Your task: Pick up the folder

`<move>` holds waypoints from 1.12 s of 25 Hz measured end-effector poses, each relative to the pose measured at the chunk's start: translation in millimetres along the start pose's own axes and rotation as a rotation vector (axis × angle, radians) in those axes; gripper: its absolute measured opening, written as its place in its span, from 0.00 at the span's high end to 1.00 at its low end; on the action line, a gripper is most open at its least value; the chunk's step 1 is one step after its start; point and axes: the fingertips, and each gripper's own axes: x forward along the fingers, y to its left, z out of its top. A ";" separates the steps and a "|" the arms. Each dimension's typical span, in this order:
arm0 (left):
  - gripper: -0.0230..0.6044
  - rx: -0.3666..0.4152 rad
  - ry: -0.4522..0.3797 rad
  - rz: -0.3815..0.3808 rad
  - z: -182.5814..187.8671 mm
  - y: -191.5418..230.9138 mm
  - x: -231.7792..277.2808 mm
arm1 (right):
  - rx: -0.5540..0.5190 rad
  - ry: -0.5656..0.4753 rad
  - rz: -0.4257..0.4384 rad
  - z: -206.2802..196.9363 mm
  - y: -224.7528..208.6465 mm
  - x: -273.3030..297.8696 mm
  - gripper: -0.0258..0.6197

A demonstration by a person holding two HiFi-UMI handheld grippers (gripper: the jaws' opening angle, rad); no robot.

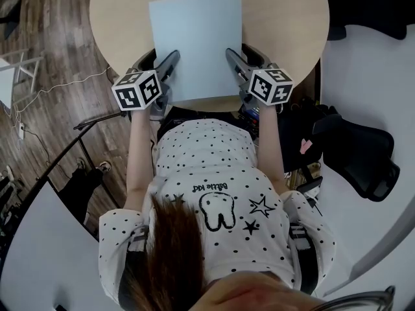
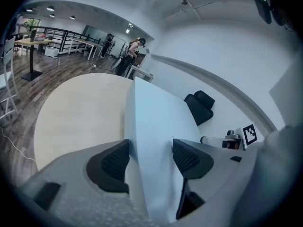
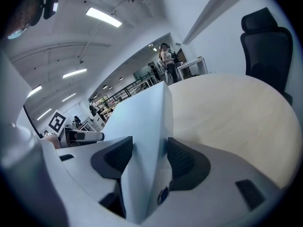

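The pale blue folder (image 1: 194, 44) is held over the near half of the round beige table (image 1: 117, 11), its near edge reaching past the table rim. My left gripper (image 1: 170, 61) is shut on its left edge and my right gripper (image 1: 232, 56) on its right edge. In the left gripper view the folder (image 2: 156, 126) runs edge-on between the black pads of the left gripper (image 2: 150, 157), above the table (image 2: 75, 117). In the right gripper view the folder (image 3: 142, 117) is pinched by the right gripper (image 3: 149, 155), with the table (image 3: 227, 108) to its right.
A black office chair (image 1: 363, 154) stands right of the table, also in the right gripper view as the chair (image 3: 265, 37). A dark bag (image 1: 305, 141) sits by the person's right side. Wooden floor (image 1: 39, 44) lies to the left, white desks (image 1: 369, 70) to the right.
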 end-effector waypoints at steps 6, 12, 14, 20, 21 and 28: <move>0.50 0.016 -0.046 -0.014 7.7 -11.4 -5.7 | 0.010 -0.046 -0.019 7.8 2.1 -11.8 0.61; 0.50 0.024 -0.088 -0.035 17.3 -25.2 -14.1 | 0.030 -0.114 -0.025 22.8 5.3 -26.0 0.61; 0.50 0.022 -0.103 -0.037 19.3 -28.2 -18.0 | 0.010 -0.128 -0.025 28.2 8.2 -29.5 0.61; 0.50 0.020 -0.143 -0.037 25.2 -32.4 -29.3 | -0.024 -0.142 -0.026 31.9 18.2 -37.2 0.61; 0.50 0.019 -0.150 -0.036 27.1 -32.9 -31.1 | -0.024 -0.145 -0.027 32.2 19.6 -38.1 0.61; 0.50 0.051 -0.174 -0.031 35.2 -36.9 -39.7 | -0.031 -0.163 -0.027 35.3 26.8 -42.9 0.61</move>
